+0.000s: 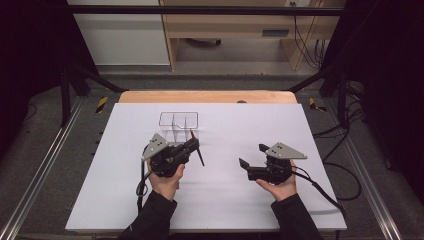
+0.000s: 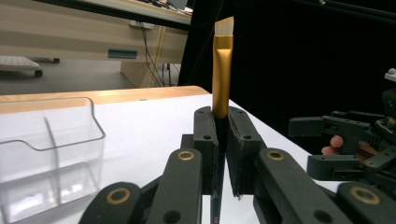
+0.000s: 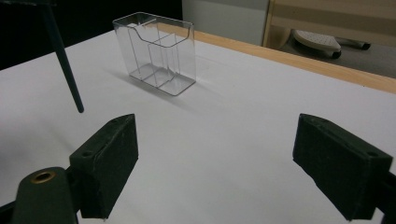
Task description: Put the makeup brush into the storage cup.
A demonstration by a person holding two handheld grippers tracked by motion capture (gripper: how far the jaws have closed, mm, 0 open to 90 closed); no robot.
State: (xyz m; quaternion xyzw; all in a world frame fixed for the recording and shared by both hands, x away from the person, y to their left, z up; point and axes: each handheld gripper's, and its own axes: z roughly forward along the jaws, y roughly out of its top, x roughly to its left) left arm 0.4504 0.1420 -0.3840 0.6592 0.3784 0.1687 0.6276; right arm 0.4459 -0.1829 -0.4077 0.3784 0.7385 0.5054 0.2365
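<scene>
Tongs first: the left tongs are clamped on the dark handle of a paintbrush just below its gold ferrule, bristles up toward the top centre of the left gripper view; in the high view the brush hangs at centre frame, beside the left tongs. The right tongs stand wide apart with nothing between them, low in the right gripper view, hovering over the white desk right of centre. The brush looks light, thin and stiff, its smooth handle likely to pivot in a narrow pinch, so a hold near the ferrule seems safest, and the soft bristles should be left alone. Just beyond stands a clear plastic organiser, probably light and easily tipped. Count: one brush, one organiser with several compartments, two tongs.
</scene>
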